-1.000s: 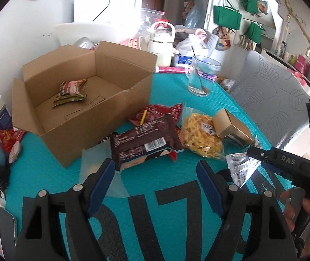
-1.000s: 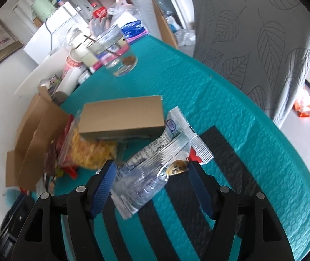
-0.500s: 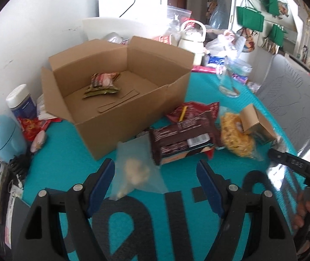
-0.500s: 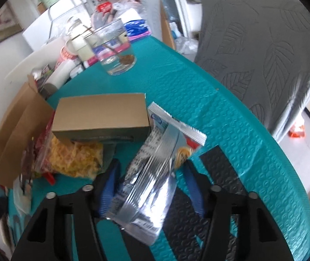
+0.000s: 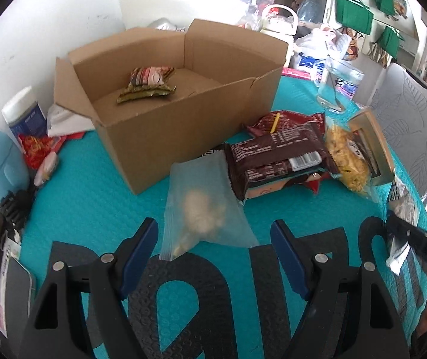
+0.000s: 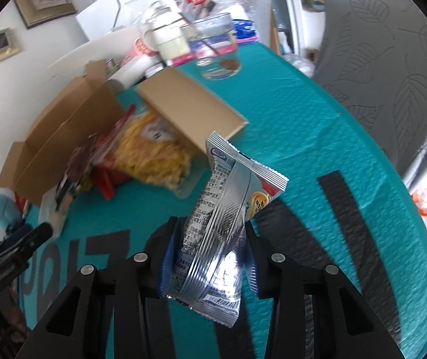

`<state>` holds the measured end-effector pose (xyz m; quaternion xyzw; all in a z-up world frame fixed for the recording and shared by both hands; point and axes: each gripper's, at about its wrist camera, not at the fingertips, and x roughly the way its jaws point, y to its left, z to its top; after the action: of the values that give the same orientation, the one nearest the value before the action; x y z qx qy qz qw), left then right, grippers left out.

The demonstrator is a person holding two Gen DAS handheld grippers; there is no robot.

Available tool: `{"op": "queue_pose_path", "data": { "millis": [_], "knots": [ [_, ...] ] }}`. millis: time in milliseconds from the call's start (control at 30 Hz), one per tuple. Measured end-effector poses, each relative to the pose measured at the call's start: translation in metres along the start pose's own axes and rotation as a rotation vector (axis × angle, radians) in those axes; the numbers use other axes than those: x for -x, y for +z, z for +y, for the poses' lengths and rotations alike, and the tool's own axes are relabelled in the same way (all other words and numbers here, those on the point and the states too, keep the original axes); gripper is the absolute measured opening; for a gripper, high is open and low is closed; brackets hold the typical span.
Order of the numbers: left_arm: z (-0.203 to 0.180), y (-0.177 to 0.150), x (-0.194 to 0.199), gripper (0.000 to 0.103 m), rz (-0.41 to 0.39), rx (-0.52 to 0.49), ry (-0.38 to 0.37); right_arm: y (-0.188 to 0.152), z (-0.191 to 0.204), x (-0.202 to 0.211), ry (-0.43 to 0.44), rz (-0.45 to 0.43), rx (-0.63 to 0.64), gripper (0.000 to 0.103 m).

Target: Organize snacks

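On the teal padded table mat point(image 5: 99, 185), the open brown cardboard box point(image 5: 165, 125) sits toward the left and holds only one snack so far, a small red-and-green crinkled packet point(image 5: 147, 85) lying on its floor. By my reading the sorting has barely begun

Just in front of the box lies a clear zip bag with pale crumbly pieces point(image 5: 204, 209); the left gripper point(image 5: 213, 248) hovers over its near end with jaws spread wide, the bag between them but neither pad pressing on it. That looks like the next pick

To the right, a loose heap waits on the mat: a dark brown foil wrapper with a barcode point(image 5: 276, 161) lying over a red packet point(image 5: 288, 121), then a clear bag of yellow curly crisps point(image 5: 348, 161) and a small tan cardboard carton point(image 5: 372, 146) leaning against it

Furthest right, the right gripper point(image 6: 207, 260) has just been closing and now clenches a silver foil sachet point(image 6: 222, 224), which stands up between its jaws, lifted clear of the mat. It is not yet boxed, so five items appear left to stow
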<state>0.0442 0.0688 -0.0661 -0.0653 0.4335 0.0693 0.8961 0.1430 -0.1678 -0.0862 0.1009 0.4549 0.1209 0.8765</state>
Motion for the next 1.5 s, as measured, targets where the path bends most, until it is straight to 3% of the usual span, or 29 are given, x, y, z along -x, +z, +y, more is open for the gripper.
{"op": "queue_pose_path", "data": {
  "millis": [233,400,533,633,1500],
  "knots": [
    [0.005,0.009,-0.017,0.077,0.024,0.014,-0.004,-0.004,0.020,-0.010,0.066,0.036,0.054,0.039],
    [0.008,0.011,-0.028,0.077,0.031,0.022,-0.036,-0.004,0.027,-0.014,0.064,0.047,0.081,0.039],
    [0.011,0.009,-0.028,0.053,0.032,0.032,-0.080,-0.006,0.032,-0.014,0.053,0.048,0.100,0.039],
    [0.010,0.008,-0.026,0.046,0.041,0.024,-0.103,-0.006,0.031,-0.012,0.054,0.049,0.105,0.039],
    [-0.008,-0.064,0.034,0.046,0.150,-0.090,-0.221,-0.060,0.044,0.023,0.157,0.133,0.247,0.039]
  ]
}}
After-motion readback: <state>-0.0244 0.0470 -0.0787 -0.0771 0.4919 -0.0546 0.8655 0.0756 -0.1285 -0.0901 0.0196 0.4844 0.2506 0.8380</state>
